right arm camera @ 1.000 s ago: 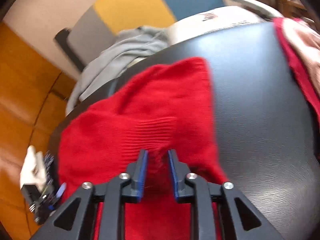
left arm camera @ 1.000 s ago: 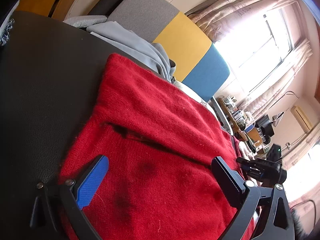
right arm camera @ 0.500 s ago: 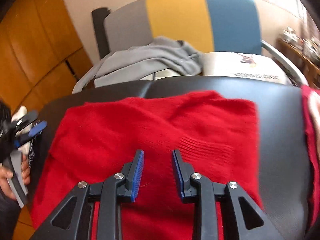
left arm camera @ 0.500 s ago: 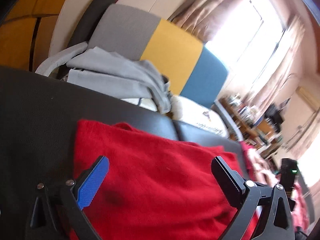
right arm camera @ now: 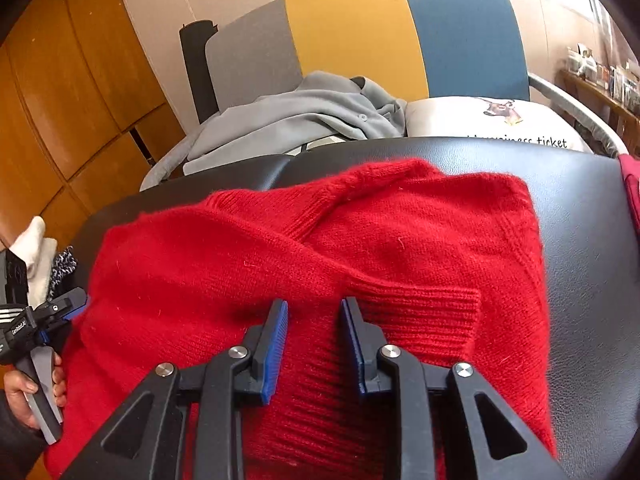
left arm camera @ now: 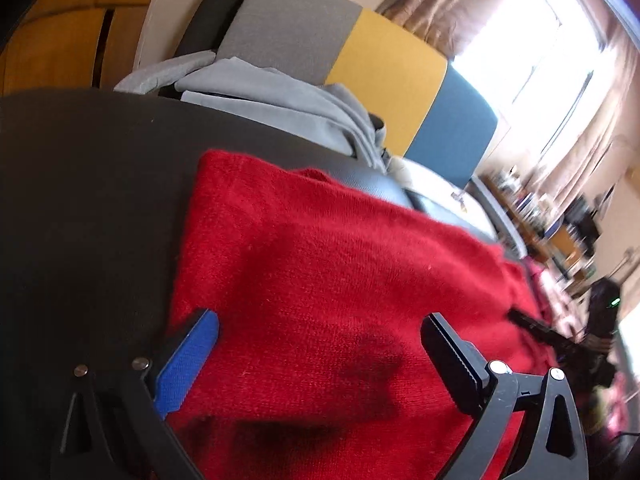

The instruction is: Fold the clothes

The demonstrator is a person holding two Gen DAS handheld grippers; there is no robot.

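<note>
- I see the red sweater (right arm camera: 320, 248) lying folded on the black padded surface (right arm camera: 592, 248); it covers most of this surface's middle.
- From the right wrist view, one sleeve lies across the body of the sweater, and its ribbed cuff (right arm camera: 424, 316) rests on top, just beyond my right fingers.
- My right hand-held gripper (right arm camera: 314, 320) is released: the two blue pads stand apart with a narrow gap, and only flat knit shows between them. I cannot tell if the tips touch the fabric.
- My left hand-held gripper (left arm camera: 320, 340) is wide open over the left part of the sweater. The blue pad (left arm camera: 186, 360) sits near the left edge of the sweater, and nothing is held between the fingers.
- In the right wrist view the left hand-held gripper (right arm camera: 60, 308) shows at the left edge of the sweater, held by the person's hand (right arm camera: 28, 392).
- Behind the black surface stands a chair (right arm camera: 360, 36) with a grey, yellow and blue back.
- A grey garment (right arm camera: 304, 116) lies heaped on the chair seat, and beside it is a white cushion (right arm camera: 480, 120) with a printed picture and some words.
- Another red cloth (right arm camera: 630, 184) shows at the right border of the black surface, apart from the sweater.
- A bright window with curtains (left arm camera: 540, 60) fills the upper right of the left wrist view.
</note>
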